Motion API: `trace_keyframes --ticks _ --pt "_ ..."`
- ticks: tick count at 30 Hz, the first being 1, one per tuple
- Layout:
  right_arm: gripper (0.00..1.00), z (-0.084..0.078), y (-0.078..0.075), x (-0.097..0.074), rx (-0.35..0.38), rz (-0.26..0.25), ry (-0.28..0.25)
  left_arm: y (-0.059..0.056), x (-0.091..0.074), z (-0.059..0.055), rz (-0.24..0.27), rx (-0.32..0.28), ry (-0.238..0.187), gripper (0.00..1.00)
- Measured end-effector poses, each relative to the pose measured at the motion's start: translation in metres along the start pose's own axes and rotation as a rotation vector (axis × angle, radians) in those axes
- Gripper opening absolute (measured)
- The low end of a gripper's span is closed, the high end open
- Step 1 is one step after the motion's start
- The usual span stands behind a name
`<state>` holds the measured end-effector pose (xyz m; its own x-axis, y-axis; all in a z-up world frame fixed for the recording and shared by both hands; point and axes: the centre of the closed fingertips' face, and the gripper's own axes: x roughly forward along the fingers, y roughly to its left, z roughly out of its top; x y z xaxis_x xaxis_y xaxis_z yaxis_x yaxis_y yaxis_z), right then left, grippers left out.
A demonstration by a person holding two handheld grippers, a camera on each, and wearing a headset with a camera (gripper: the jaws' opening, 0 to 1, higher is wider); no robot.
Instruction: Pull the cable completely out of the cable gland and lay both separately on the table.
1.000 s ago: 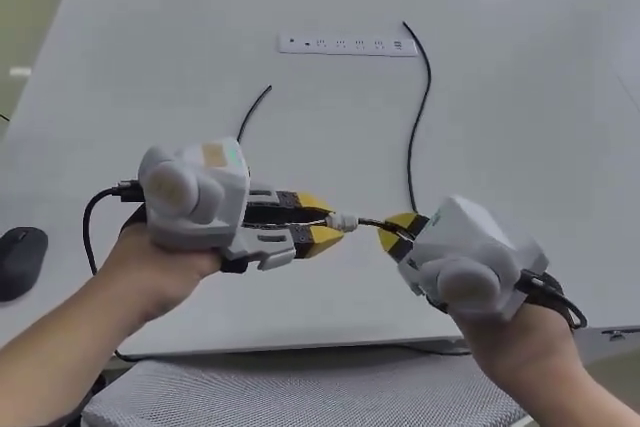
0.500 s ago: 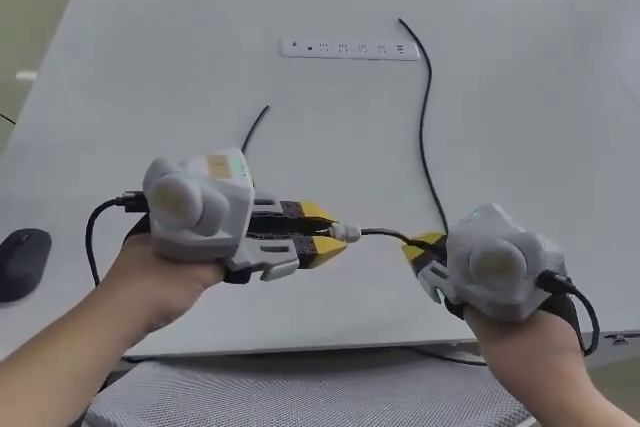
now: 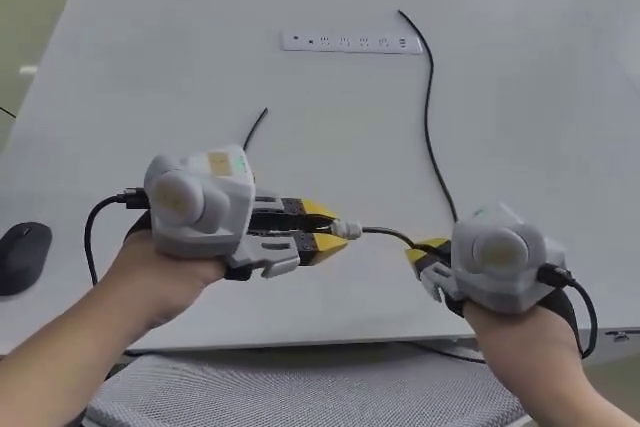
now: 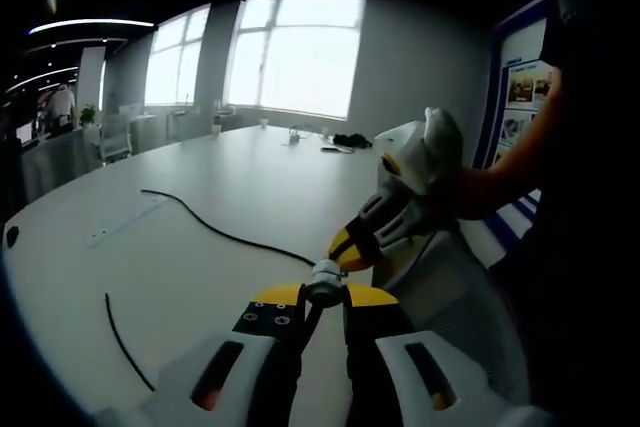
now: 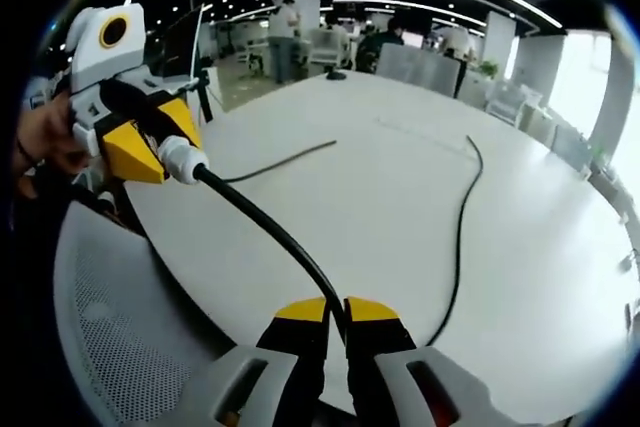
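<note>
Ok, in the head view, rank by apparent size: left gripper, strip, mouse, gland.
Largest: left gripper, though it's nearest the camera.
Next: strip and mouse, too close to rank; the strip is longer, the mouse wider and nearer.
Smallest: gland, in the left gripper's jaws.

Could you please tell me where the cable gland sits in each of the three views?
Head view: cable gland at centre, at the left gripper tips.
Left gripper view: gland lower centre, between that gripper's jaws.
Right gripper view: gland upper left.
Shared landmark: the black cable lying on the table.
</note>
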<state>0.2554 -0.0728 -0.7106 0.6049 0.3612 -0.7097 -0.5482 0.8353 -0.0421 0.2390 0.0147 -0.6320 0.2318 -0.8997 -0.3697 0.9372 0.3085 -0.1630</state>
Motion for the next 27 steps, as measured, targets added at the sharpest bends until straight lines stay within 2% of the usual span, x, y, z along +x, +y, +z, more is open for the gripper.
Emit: trace_keyframes --ticks 10,14,17,21,25,27 --pt "0.03 0.007 0.002 -0.011 -0.077 -0.009 -0.025 0.004 -0.003 0.002 0.003 -0.006 -0.009 0.15" --pt "0.10 0.014 0.009 -0.017 -0.126 -0.005 -0.040 0.004 -0.003 0.002 0.001 -0.009 -0.012 0.15" --pt "0.11 0.026 0.016 -0.024 -0.187 -0.004 -0.061 0.003 -0.003 0.003 -0.002 -0.016 -0.016 0.15" --pt "0.12 0.046 0.027 -0.030 -0.310 -0.001 -0.090 0.003 -0.003 0.003 -0.008 -0.010 -0.013 0.15" --pt "0.13 0.061 0.043 -0.030 -0.434 0.014 -0.096 0.002 -0.003 0.001 -0.013 -0.002 -0.007 0.15" --pt "0.13 0.065 0.051 -0.028 -0.464 0.028 -0.098 0.003 -0.004 0.001 -0.013 -0.004 -0.005 0.15"
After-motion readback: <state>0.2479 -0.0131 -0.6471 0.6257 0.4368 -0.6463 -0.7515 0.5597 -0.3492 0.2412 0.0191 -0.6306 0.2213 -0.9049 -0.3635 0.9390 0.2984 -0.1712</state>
